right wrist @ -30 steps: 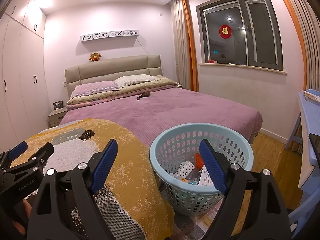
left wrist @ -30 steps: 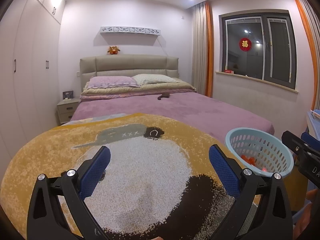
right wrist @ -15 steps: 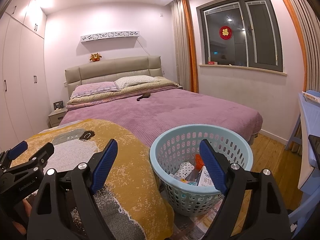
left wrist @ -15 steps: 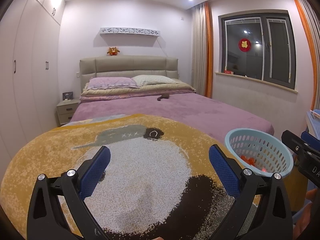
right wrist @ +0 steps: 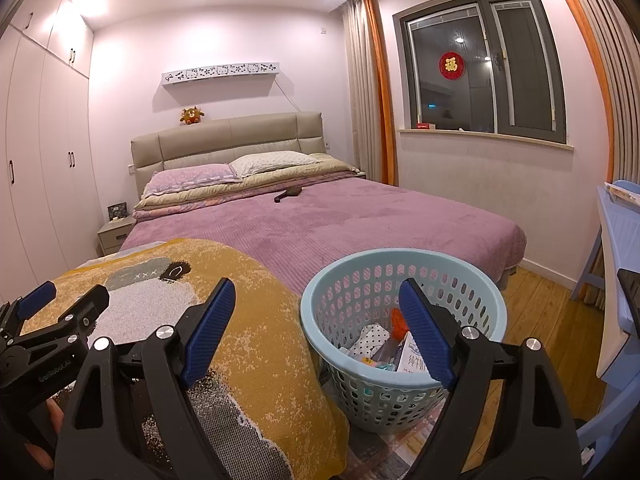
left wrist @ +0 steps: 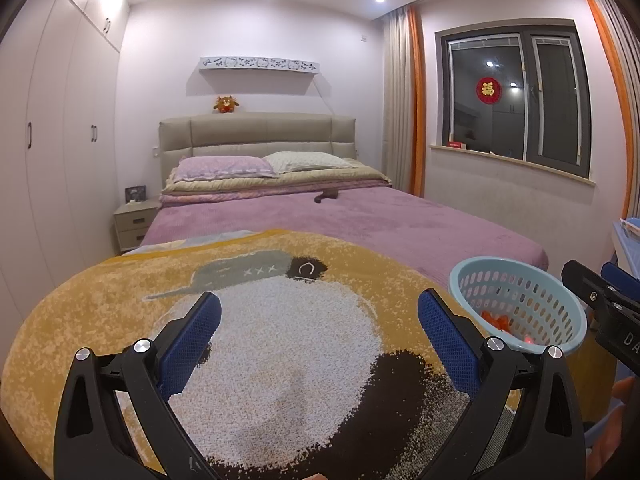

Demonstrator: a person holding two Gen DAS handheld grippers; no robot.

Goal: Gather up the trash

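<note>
A light blue plastic basket (right wrist: 404, 264) stands on the floor by the foot of the bed and holds several pieces of trash, among them a white carton (right wrist: 412, 356) and an orange scrap (right wrist: 397, 322). It also shows in the left wrist view (left wrist: 516, 276) at the right. My right gripper (right wrist: 320, 328) is open and empty, just in front of the basket's near rim. My left gripper (left wrist: 320, 332) is open and empty over the yellow panda blanket (left wrist: 260, 320). A small dark object (right wrist: 289, 193) lies on the purple bed cover near the pillows.
The bed (right wrist: 360, 216) with a purple cover fills the middle of the room. A wardrobe (left wrist: 48, 160) lines the left wall, with a nightstand (left wrist: 134, 224) beside the bed. A blue desk (right wrist: 620, 240) and stool stand at the right, on a wooden floor (right wrist: 540, 308).
</note>
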